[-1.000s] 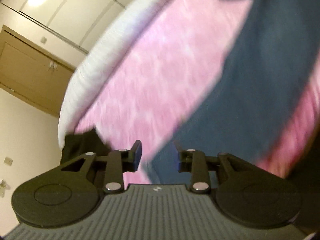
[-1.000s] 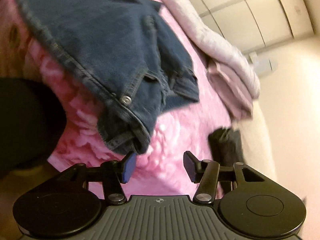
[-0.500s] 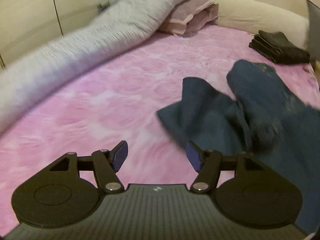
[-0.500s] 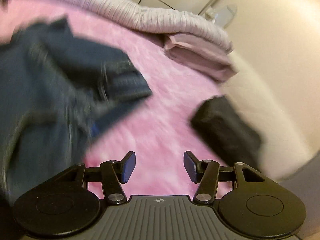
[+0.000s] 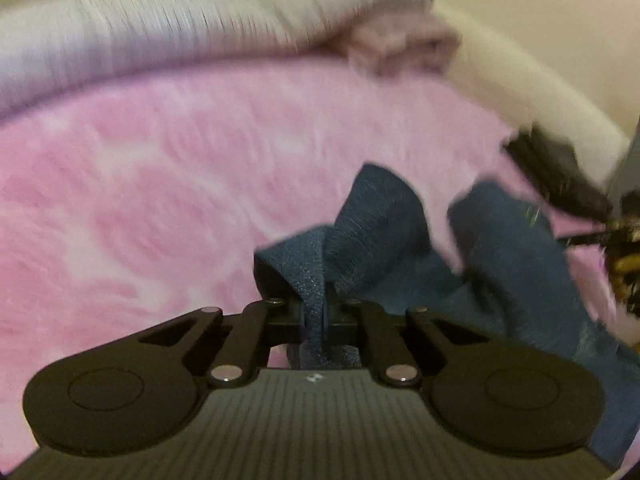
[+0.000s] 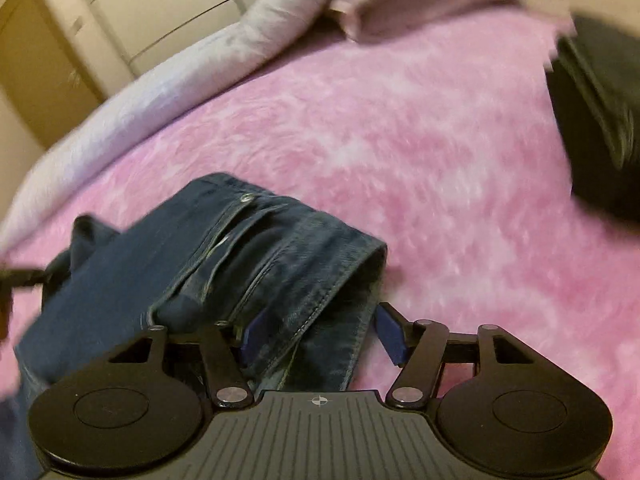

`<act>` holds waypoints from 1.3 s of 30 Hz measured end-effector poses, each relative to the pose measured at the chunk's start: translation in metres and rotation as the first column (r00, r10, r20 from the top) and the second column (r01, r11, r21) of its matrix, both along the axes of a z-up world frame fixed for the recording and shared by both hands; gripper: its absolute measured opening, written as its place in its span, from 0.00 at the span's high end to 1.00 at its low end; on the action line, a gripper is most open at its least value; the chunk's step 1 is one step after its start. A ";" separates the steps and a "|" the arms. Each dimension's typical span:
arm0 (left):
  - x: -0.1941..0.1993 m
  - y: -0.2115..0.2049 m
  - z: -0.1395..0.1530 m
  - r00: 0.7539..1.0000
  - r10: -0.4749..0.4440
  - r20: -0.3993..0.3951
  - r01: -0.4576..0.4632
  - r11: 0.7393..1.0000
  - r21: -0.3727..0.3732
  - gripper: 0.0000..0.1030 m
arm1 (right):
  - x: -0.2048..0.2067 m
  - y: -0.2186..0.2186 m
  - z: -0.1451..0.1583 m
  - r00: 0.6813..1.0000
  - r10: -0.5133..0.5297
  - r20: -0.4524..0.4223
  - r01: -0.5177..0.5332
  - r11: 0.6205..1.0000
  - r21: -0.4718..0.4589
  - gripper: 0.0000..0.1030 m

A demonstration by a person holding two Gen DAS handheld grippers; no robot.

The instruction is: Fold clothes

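Dark blue jeans (image 5: 492, 264) lie crumpled on a pink bedspread (image 5: 160, 168). My left gripper (image 5: 318, 316) is shut on a fold of a jeans leg, which rises between its fingers. In the right wrist view the jeans' waistband (image 6: 280, 252), with button and fly, lies between the fingers of my right gripper (image 6: 320, 332). Its jaws stand apart around the waistband, and the blue pads (image 6: 388, 332) show on both sides.
A folded black garment (image 5: 560, 176) (image 6: 596, 120) lies at the bed's right edge. A grey blanket (image 6: 192, 64) and a folded pink cloth (image 5: 400, 44) lie along the far side, beside a cream pillow (image 5: 520, 92). Wardrobe doors (image 6: 160, 8) stand behind.
Both grippers were open above the bed. The left has closed on a jeans leg fold. The right has come down with its open jaws around the waistband.
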State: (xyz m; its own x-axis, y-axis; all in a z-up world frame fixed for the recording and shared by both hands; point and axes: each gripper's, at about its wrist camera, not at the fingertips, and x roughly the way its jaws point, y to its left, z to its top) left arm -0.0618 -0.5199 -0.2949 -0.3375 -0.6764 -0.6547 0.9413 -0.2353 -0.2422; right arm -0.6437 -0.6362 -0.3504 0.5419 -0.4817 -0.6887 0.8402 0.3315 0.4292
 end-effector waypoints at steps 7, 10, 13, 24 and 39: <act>0.071 0.163 0.100 0.872 0.455 0.182 -0.337 0.826 -0.452 0.96 | 0.027 0.019 0.054 0.998 0.068 -0.002 -0.068 0.987 -0.147 0.55; 0.108 0.214 0.086 0.803 0.565 0.189 -0.487 0.806 -0.337 0.85 | 0.047 0.019 0.058 0.995 0.100 -0.025 -0.102 0.981 -0.168 0.55; 0.124 0.239 0.056 0.764 0.582 0.278 -0.532 0.813 -0.237 0.83 | 0.059 0.021 0.056 0.994 0.102 -0.046 -0.108 0.982 -0.157 0.54; 0.089 0.237 0.005 0.818 0.203 0.538 -0.162 0.979 -0.123 0.51 | 0.042 0.026 0.036 0.988 0.015 -0.155 -0.039 0.987 -0.153 0.46; 0.088 0.167 0.009 0.489 -0.123 0.863 0.198 0.980 0.028 0.92 | 0.088 0.051 0.043 0.960 0.100 -0.260 -0.165 0.957 -0.237 0.43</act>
State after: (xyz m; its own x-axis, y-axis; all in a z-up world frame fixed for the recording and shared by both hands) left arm 0.0257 -0.3530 -0.2856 0.2566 -0.7243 -0.6400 0.6197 -0.3848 0.6840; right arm -0.5557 -0.5853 -0.3074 0.4443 -0.5931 -0.6714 0.8490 0.5180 0.1041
